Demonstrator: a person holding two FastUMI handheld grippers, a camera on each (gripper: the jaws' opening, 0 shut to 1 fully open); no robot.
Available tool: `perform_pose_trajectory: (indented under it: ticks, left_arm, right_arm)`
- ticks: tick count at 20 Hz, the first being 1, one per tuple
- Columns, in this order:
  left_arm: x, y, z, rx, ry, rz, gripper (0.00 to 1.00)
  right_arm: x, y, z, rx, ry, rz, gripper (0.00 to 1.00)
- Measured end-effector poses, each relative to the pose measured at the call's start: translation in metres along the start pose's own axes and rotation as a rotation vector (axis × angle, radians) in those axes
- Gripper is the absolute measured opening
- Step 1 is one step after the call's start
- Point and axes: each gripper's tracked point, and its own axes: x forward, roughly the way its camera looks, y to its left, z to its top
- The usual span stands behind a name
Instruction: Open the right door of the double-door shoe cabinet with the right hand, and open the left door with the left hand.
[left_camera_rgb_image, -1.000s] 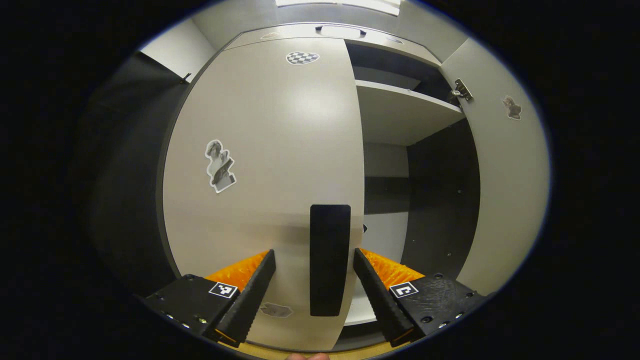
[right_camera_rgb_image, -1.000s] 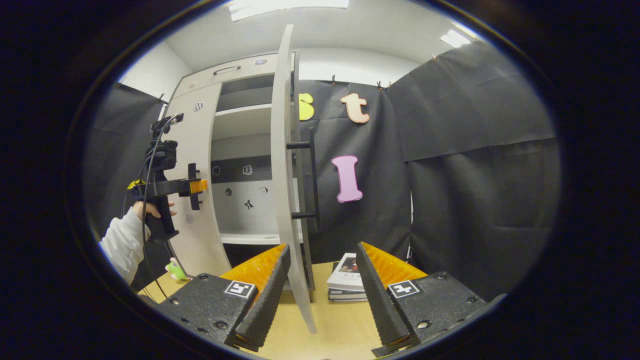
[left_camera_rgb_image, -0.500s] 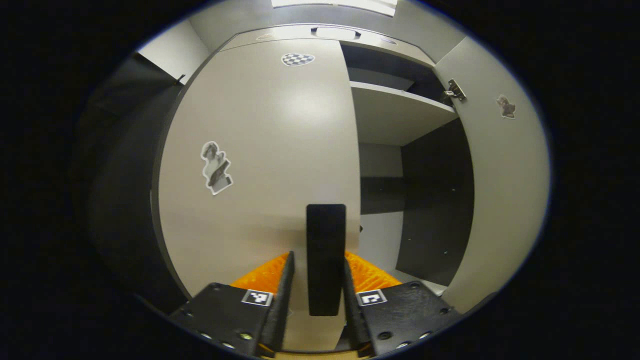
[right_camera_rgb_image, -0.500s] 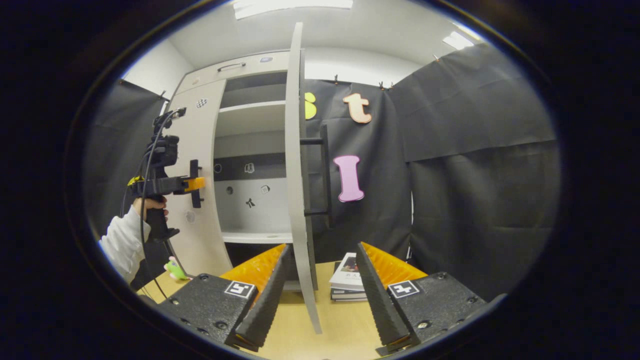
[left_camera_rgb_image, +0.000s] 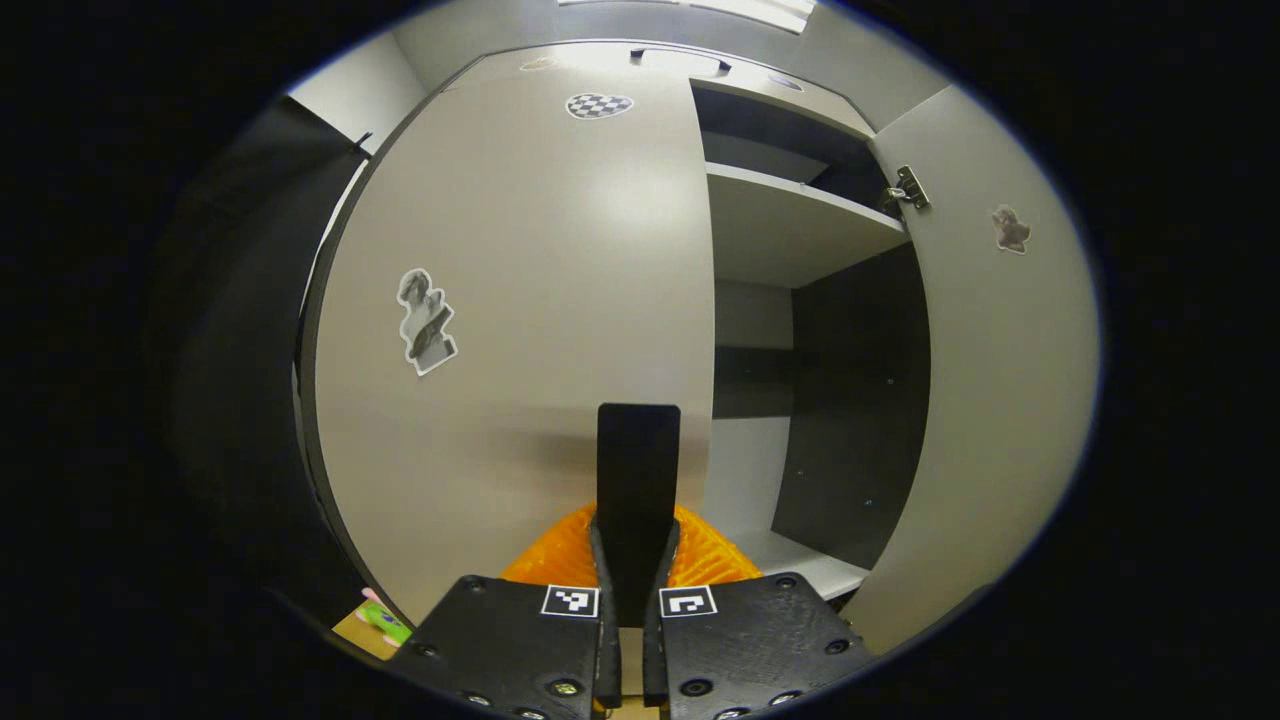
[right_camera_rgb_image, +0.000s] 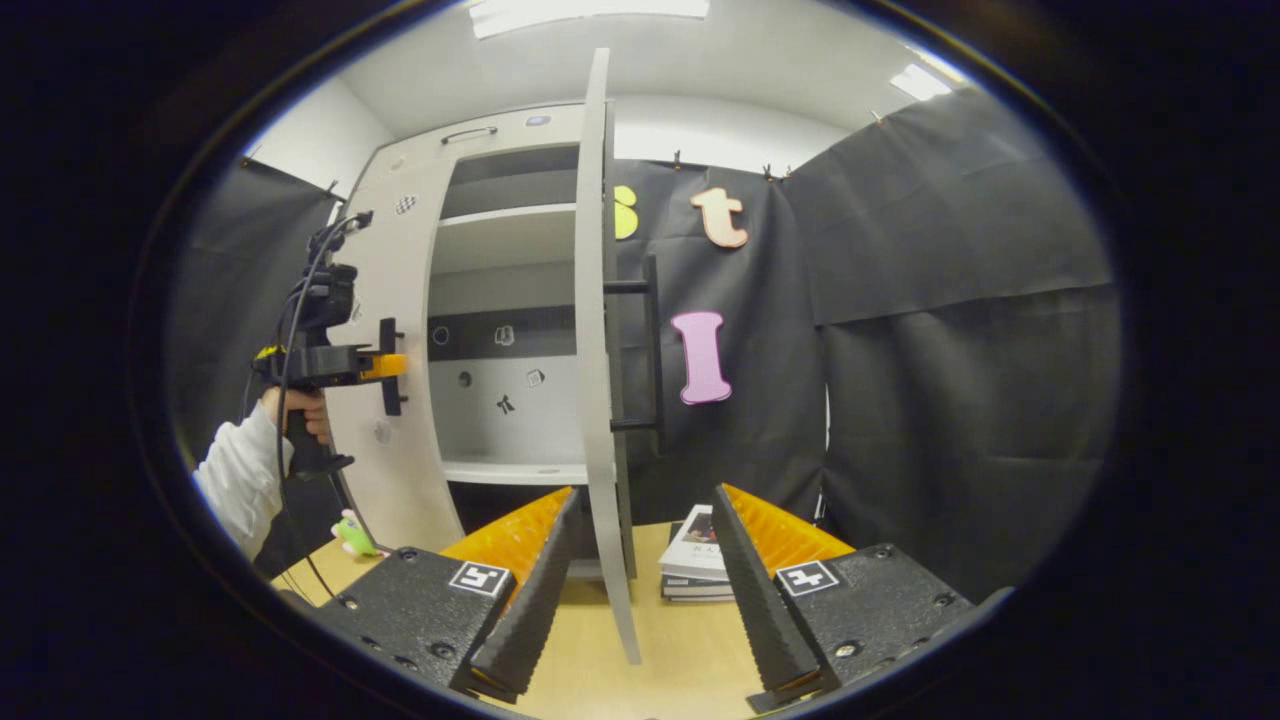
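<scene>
- Jaws, left gripper: closed tight on the left door's handle, one finger to each side of the dark bar. Jaws, right gripper: spread wide, holding nothing, apart from the right door's edge.
- Left door: seems shut or barely ajar, flush across the shoe cabinet; handle near its free inner edge.
- Right door: swung fully out, seen edge-on in the right gripper view, its handle on the far face. That half of the task looks done.
- Step in hand, judged: pull the left door open. Advice: keep the squeeze firm, draw back along an arc about the far-edge hinges, let the wrist turn with the bar so it does not slip or twist out.
- Left gripper view, particular: stickers on the left door, the open compartment with shelf, a hinge on the right door's inner face.
- Right gripper view, particular: the left gripper side-on at the handle, the hand and white sleeve holding it, books on the wooden floor.
</scene>
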Motion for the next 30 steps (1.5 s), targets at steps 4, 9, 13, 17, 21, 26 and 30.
perform_pose_trajectory:
  ticks: [4, 9, 13, 17, 21, 26, 30]
  left_arm:
    - [-0.031, 0.004, 0.005, 0.024, -0.020, 0.017, 0.08]
    - [-0.071, 0.022, 0.006, 0.008, -0.024, 0.012, 0.07]
    - [-0.105, 0.042, 0.007, 0.043, -0.026, 0.038, 0.07]
    - [-0.133, 0.069, 0.006, 0.059, -0.018, 0.058, 0.07]
    - [-0.157, 0.110, 0.008, 0.075, -0.023, 0.127, 0.06]
    - [-0.174, 0.136, 0.022, 0.082, -0.076, 0.149, 0.06]
    - [-0.170, 0.154, 0.009, 0.097, -0.037, 0.179, 0.06]
  right_arm:
    - [-0.009, 0.005, -0.002, -0.004, 0.004, 0.015, 0.82]
    - [-0.019, 0.010, 0.006, -0.009, -0.023, 0.036, 0.81]
    - [-0.021, 0.012, 0.003, -0.006, -0.012, 0.035, 0.82]
    - [-0.020, 0.022, 0.001, -0.019, 0.001, 0.054, 0.82]
    - [-0.017, 0.041, 0.008, -0.031, -0.019, 0.086, 0.82]
    - [-0.011, 0.056, 0.011, -0.033, -0.028, 0.115, 0.82]
    - [-0.009, 0.060, 0.010, -0.040, -0.029, 0.119, 0.82]
